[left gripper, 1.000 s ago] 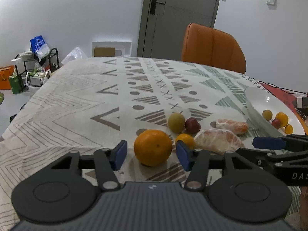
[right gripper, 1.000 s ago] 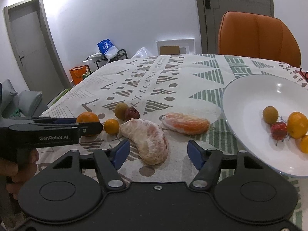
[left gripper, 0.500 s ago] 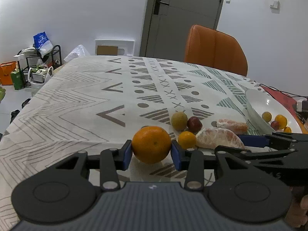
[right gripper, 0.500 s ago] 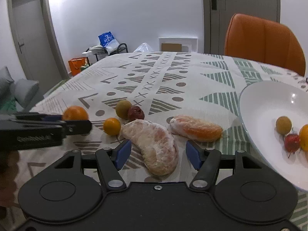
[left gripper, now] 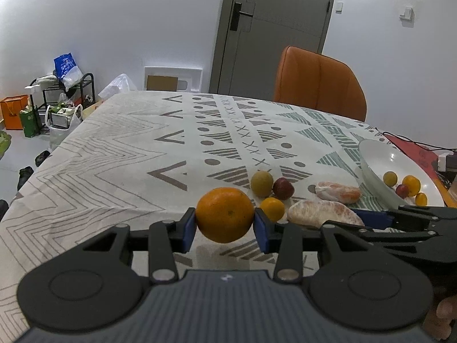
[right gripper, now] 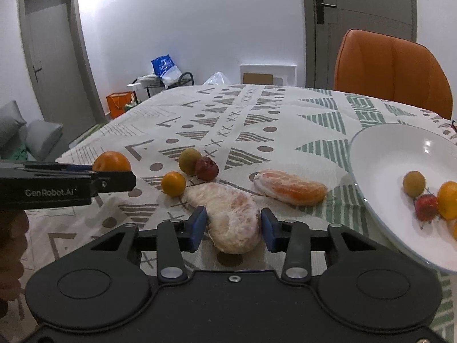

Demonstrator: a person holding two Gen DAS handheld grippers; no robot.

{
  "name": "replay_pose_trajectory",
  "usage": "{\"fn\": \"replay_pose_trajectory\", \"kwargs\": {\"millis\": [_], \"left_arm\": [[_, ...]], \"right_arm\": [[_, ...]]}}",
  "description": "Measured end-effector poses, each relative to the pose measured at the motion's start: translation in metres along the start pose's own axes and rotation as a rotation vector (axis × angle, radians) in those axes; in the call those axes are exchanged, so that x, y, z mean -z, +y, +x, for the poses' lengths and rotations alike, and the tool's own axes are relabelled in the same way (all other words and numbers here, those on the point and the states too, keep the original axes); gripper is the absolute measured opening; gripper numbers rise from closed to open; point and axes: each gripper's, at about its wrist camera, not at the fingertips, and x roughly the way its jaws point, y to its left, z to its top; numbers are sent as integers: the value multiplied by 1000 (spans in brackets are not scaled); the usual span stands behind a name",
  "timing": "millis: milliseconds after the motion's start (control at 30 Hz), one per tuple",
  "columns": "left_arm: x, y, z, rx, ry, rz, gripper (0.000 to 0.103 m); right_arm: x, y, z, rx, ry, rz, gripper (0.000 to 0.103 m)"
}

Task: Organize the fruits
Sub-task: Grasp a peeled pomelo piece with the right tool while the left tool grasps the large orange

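My left gripper [left gripper: 224, 224] is shut on a large orange [left gripper: 224, 214], held just above the patterned tablecloth with its shadow below. Around the near end of a big peeled citrus segment [right gripper: 228, 214] lying on the cloth, my right gripper [right gripper: 232, 220] has both blue pads touching it. A second peeled segment [right gripper: 290, 187] lies to its right. Behind sit a small orange fruit [right gripper: 173, 183], a yellow-green fruit [right gripper: 189, 160] and a dark red one [right gripper: 206, 168]. The white plate [right gripper: 380, 154] at right holds several small fruits.
An orange chair [left gripper: 320, 83] stands at the table's far side before a grey door. A black cable and a red mat [left gripper: 414, 148] lie beyond the plate. A rack with bags [left gripper: 57, 100] stands on the floor at left. The left gripper's body [right gripper: 65, 185] crosses the right wrist view.
The left gripper closed on the orange and lifted it slightly. The right gripper moved forward over the big peeled segment and narrowed its fingers onto it.
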Motion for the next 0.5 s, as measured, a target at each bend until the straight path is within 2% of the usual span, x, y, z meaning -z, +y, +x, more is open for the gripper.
{"fn": "replay_pose_trajectory", "kwargs": {"millis": [500], "left_arm": [[2,-26,-9,51,-14,32,41]], "right_arm": [[4,-20,-42,27,-87,70,36]]}}
